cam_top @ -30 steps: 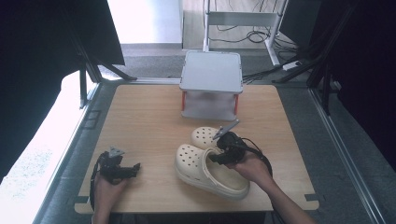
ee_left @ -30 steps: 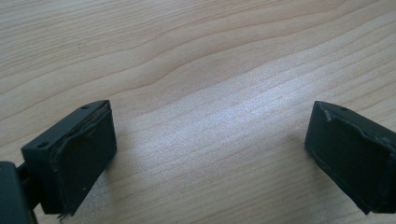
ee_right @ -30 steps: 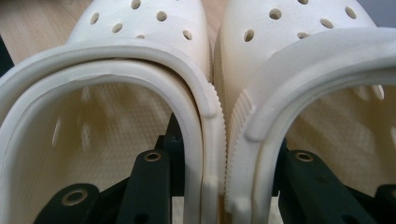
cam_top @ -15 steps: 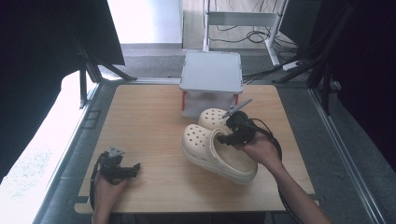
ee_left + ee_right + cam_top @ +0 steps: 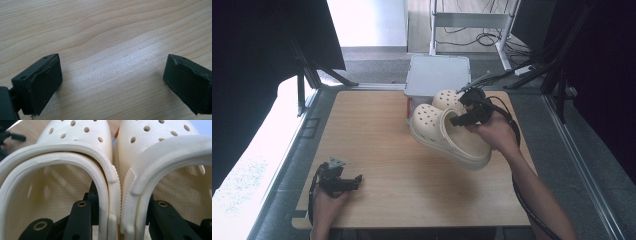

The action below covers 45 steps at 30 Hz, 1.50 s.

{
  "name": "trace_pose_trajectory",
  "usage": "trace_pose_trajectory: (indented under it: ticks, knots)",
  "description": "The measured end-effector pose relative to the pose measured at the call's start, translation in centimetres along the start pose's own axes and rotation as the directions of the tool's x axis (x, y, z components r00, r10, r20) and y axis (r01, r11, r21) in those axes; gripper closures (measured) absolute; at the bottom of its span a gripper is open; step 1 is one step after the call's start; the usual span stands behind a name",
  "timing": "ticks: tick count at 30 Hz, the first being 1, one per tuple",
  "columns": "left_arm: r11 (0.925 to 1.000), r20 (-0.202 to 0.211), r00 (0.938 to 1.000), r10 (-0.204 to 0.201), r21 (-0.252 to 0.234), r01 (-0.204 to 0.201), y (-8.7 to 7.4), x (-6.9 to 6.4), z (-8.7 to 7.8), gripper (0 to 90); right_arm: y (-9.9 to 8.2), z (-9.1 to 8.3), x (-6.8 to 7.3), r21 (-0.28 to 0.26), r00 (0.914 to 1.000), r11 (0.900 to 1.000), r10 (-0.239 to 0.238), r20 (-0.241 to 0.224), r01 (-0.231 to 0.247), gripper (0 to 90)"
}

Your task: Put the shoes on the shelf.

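Daylight glares from the left, dark surroundings, and the close shoes look soft.

A light wooden tabletop [image 5: 377, 150] carries a grey lidded plastic storage box [image 5: 436, 75] at its far edge. Beyond the box stands a white metal frame [image 5: 472, 22], black cables [image 5: 484, 37] lying beside it.

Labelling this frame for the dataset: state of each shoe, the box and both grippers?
Left shoe: lifted off the table, held by its inner wall.
Right shoe: lifted too, pinched against the first.
Box: lid on, at the table's far edge.
Right gripper: shut on both shoes, one jaw inside each.
Left gripper: open, nothing between its jaws, low over the table.
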<state>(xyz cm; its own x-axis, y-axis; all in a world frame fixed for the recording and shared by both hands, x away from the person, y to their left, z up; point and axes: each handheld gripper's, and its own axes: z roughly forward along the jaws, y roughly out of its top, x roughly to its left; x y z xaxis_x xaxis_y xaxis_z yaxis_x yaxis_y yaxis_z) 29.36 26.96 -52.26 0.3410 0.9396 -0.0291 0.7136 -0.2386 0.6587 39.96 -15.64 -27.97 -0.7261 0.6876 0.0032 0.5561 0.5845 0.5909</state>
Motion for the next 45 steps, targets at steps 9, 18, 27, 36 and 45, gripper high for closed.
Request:
trace_pose_trajectory:
  ticks: [9,18,27,36,45]
  knots:
    - [1.0,0.003,1.0,-0.001,0.004,0.001,0.0,0.0,0.0,2.0,4.3,0.0,-1.9,0.008,0.9939,0.9959,0.089,0.065,-0.09,65.7]
    - [1.0,0.003,1.0,-0.003,0.002,0.003,0.0,0.0,0.0,2.0,9.2,1.5,-3.7,-0.008,0.9725,0.9786,0.205,0.11,-0.206,65.7]
    - [1.0,0.003,1.0,-0.002,0.001,0.002,0.0,0.0,0.0,2.0,13.9,3.9,-5.9,-0.065,0.9215,0.9393,0.343,0.182,-0.337,65.7]
    - [1.0,0.006,1.0,0.003,0.002,-0.003,0.0,0.1,0.0,2.0,16.8,7.4,-8.6,-0.142,0.8318,0.8723,0.489,0.263,-0.468,65.6]
    - [1.0,0.007,0.9999,0.008,0.001,-0.008,0.0,0.1,0.0,2.0,17.3,11.4,-11.2,-0.207,0.7582,0.8184,0.575,0.308,-0.536,65.3]
